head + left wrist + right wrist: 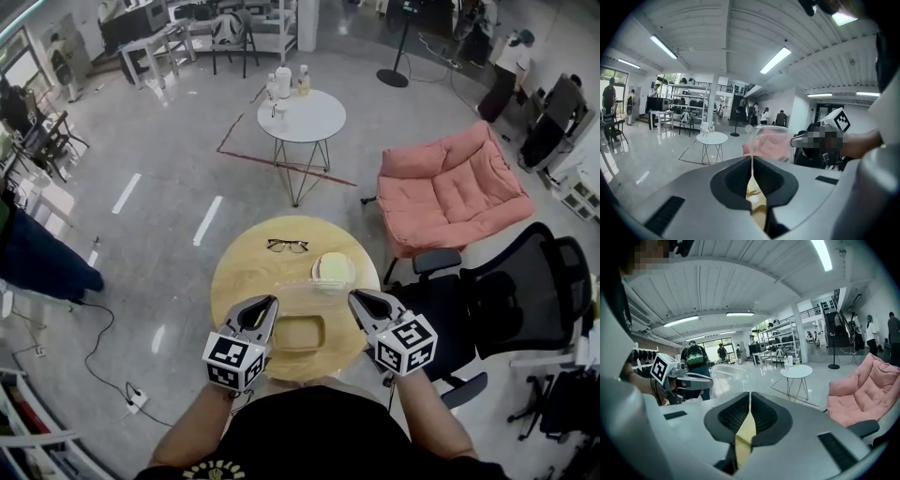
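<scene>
A clear plastic box hangs over the round wooden table, between my two grippers. My left gripper is shut on the box's left edge. The right gripper is shut on its right edge. In the left gripper view the clear box rises just past the closed jaws, with the right gripper beyond it. The right gripper view shows its jaws closed, faint clear plastic in front and the left gripper across. A pale yellow piece lies by the box's far corner.
A tan rectangular tray sits on the table under the box, and black glasses lie at the far side. A black office chair stands to the right, with a pink armchair and a white round table beyond.
</scene>
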Tool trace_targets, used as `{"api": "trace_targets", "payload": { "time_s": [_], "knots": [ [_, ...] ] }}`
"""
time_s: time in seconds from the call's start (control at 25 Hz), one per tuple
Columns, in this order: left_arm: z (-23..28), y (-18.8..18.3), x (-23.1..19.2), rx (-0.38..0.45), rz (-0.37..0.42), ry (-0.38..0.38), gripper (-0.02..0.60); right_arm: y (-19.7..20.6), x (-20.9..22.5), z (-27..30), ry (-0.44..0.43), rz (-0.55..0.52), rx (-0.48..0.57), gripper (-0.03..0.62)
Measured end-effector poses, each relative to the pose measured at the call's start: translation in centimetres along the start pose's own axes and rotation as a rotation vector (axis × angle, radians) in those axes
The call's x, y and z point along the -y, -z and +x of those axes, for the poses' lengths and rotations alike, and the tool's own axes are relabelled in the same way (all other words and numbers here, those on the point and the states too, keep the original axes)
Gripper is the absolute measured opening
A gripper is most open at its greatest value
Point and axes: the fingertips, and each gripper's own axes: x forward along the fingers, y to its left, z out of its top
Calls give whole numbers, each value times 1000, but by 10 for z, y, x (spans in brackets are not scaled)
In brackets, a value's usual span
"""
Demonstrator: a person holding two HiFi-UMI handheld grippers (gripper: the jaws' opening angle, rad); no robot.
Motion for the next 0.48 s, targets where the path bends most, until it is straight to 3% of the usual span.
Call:
{"api": "trace_targets", "payload": {
  "time_s": [0.24,0.48],
  "knots": [
    [-6,-36,2,64,-2,-20,26,-32,0,-11,-24,-38,52,28],
    [-14,-68,2,138,46,-57,26,-66,-4,-19,-38,-84,90,28]
  ]
}}
